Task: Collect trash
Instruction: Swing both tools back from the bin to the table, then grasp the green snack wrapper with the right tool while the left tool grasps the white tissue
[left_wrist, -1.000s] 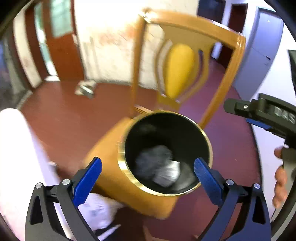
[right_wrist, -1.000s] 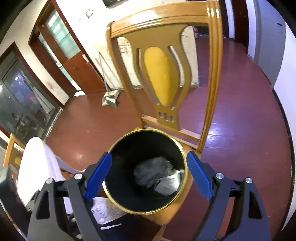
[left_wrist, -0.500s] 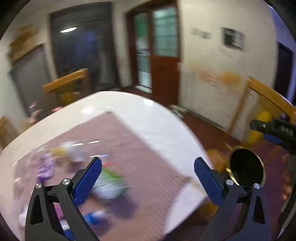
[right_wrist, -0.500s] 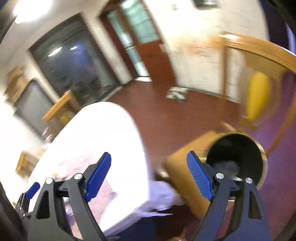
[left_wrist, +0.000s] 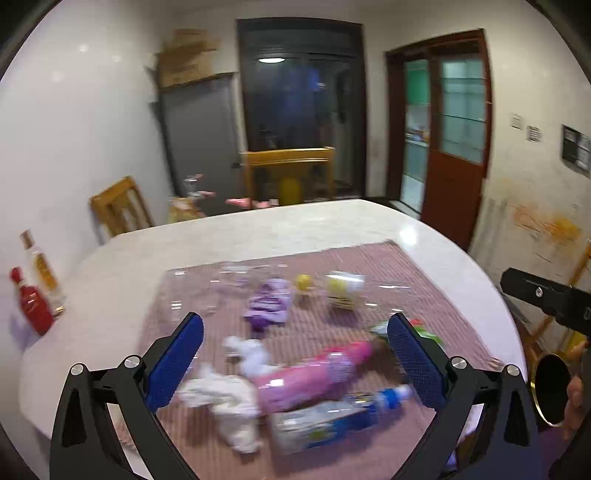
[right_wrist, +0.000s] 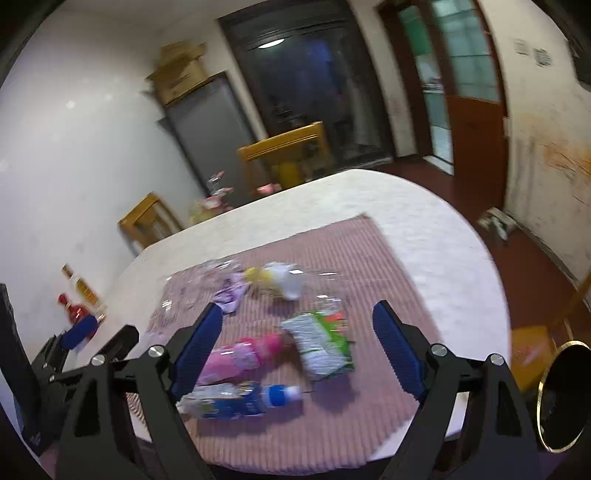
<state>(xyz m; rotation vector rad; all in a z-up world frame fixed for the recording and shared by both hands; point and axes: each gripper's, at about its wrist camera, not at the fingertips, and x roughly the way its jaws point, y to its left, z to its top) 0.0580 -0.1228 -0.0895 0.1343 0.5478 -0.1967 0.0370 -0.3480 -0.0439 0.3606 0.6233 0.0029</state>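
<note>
On the white table (left_wrist: 332, 225), over a striped mat (left_wrist: 399, 266), litter spread out and blurred. From the left in the left wrist view: red bottle (left_wrist: 31, 304) and clear bottle (left_wrist: 42, 271) upright at the table's far left edge, off the mat; white tissue (left_wrist: 229, 402) crumpled near the front; purple wrapper (left_wrist: 267, 306) behind it; pink bottle (left_wrist: 314, 373) lying on its side, contents not readable; blue-labelled bottle (left_wrist: 332, 417) lying just in front of the pink one, seemingly clear inside; small yellow piece (left_wrist: 304, 282) and yellow-white pack (left_wrist: 345, 290) further back; green packet (right_wrist: 319, 341) lying flat just right of the pink bottle's top in the right wrist view. Off the table, far right and low: black bin (right_wrist: 563, 395) with a gold rim, interior dark, contents impossible to tell.

Left gripper (left_wrist: 293, 363) released, blue pads wide apart, nothing between them, poised above the pink bottle and tissue. Right gripper (right_wrist: 306, 352) likewise spread wide and empty, poised above the pink bottle and green packet.

Compared with a second ago: both views then looked straight down into the bin on a yellow chair, grey and white scraps at its bottom; now swung round onto the table, bin pushed to the right margin. Jaw spread unchanged on both.
</note>
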